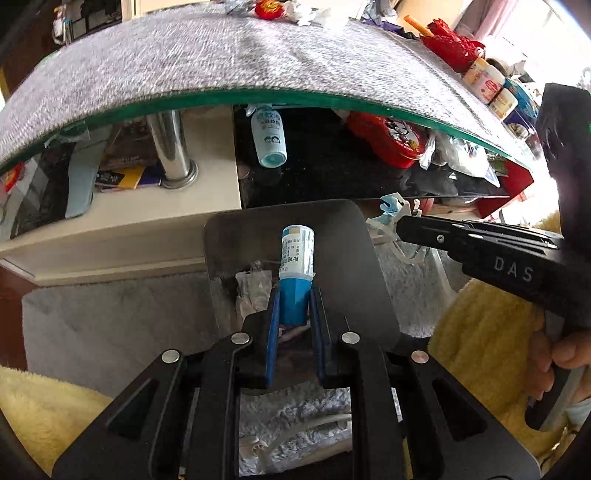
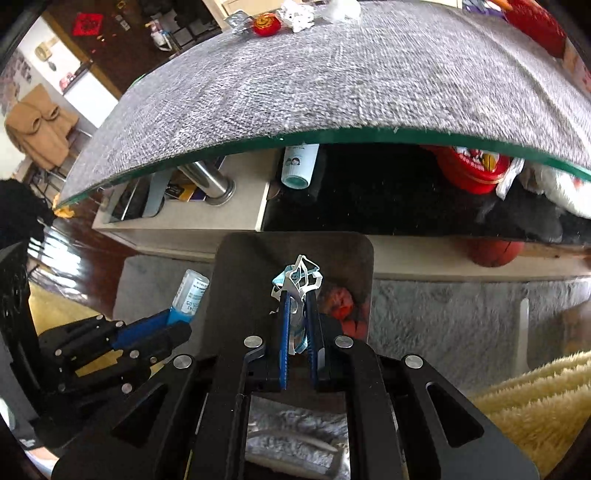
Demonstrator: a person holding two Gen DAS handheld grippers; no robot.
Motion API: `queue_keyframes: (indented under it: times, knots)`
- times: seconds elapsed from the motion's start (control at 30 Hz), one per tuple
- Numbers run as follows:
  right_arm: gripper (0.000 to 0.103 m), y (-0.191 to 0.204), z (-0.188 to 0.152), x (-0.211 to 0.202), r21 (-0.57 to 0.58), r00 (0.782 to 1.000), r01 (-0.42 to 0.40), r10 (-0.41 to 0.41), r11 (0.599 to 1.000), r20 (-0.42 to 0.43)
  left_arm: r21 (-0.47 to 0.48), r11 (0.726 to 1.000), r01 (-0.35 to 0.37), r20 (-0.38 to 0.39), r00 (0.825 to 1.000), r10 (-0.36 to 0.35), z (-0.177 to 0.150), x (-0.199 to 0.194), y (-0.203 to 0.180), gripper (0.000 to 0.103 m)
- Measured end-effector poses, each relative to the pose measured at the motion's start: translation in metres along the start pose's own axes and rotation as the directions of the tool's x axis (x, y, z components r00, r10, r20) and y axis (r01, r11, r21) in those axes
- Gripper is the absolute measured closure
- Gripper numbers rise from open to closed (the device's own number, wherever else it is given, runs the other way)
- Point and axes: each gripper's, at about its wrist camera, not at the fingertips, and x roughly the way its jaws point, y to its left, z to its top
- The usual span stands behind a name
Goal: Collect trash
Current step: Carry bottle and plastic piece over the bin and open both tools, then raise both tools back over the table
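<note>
My left gripper (image 1: 295,299) is shut on a small bottle (image 1: 297,254) with a blue cap and a white label, held over the open dark trash bin (image 1: 347,240). My right gripper (image 2: 297,295) is shut on a crumpled blue and white face mask (image 2: 297,275), also above the bin (image 2: 240,280). The right gripper shows in the left wrist view (image 1: 400,225) with the mask (image 1: 388,210) at its tip. The left gripper (image 2: 177,325) and bottle (image 2: 192,291) show at the left of the right wrist view. Wrappers (image 1: 251,291) and red trash (image 2: 341,302) lie in the bin.
A glass table with a grey mat (image 1: 221,62) stands ahead, with wrappers (image 1: 310,13) and red items (image 1: 450,46) on it. Its lower shelf holds a white bottle (image 1: 267,136) and a red tin (image 1: 391,138). A grey rug (image 2: 461,317) and yellow fleece (image 1: 480,332) lie below.
</note>
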Motion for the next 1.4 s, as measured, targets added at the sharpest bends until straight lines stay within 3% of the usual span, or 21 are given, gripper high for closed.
queue_keyframes:
  times: [0.37,0.47,0.53,0.63,0.7,0.77,0.87,1.13,1.4]
  knots:
    - [0.088,-0.006,0.002,0.004,0.029,1.0,-0.023,0.023,0.999,-0.014,0.002,1.0,0.011,-0.001,1.0,-0.011,0.001,0.002,-0.002,0.085]
    - [0.064,-0.007,0.002,0.003,0.038,1.0,-0.023,0.024,0.999,-0.008,-0.004,1.0,0.01,0.002,1.0,-0.01,0.001,0.001,-0.001,0.079]
    - [0.063,-0.008,0.003,0.002,0.044,1.0,-0.018,0.018,0.999,-0.002,-0.005,1.0,0.008,0.006,1.0,-0.008,0.001,0.0,-0.001,0.075]
    - [0.049,-0.01,0.003,0.0,0.055,1.0,-0.011,0.011,0.998,0.008,-0.01,1.0,0.002,0.016,1.0,-0.001,0.001,-0.002,0.001,0.058]
    - [0.03,-0.011,0.003,-0.003,0.063,1.0,-0.003,0.001,0.998,0.024,-0.015,1.0,-0.009,0.034,0.999,0.01,0.001,-0.006,0.002,0.042]
    - [0.018,-0.014,0.004,-0.007,0.078,0.999,0.009,-0.013,0.997,0.044,-0.018,1.0,-0.01,0.048,0.999,0.011,0.002,-0.009,0.003,0.031]
    - [0.009,-0.018,0.005,-0.01,0.102,0.998,0.007,-0.012,0.995,0.055,-0.025,0.999,-0.022,0.056,0.998,0.024,0.004,-0.011,0.005,0.018]
    - [0.007,-0.014,0.016,-0.028,0.13,0.997,-0.033,0.023,0.991,0.076,-0.029,0.999,-0.031,0.07,0.997,0.033,0.01,-0.024,0.003,0.011]
    - [0.007,-0.004,0.067,-0.074,0.081,0.987,-0.005,-0.008,0.997,0.162,-0.111,0.993,-0.037,0.116,0.992,0.05,0.05,-0.062,0.023,0.011]
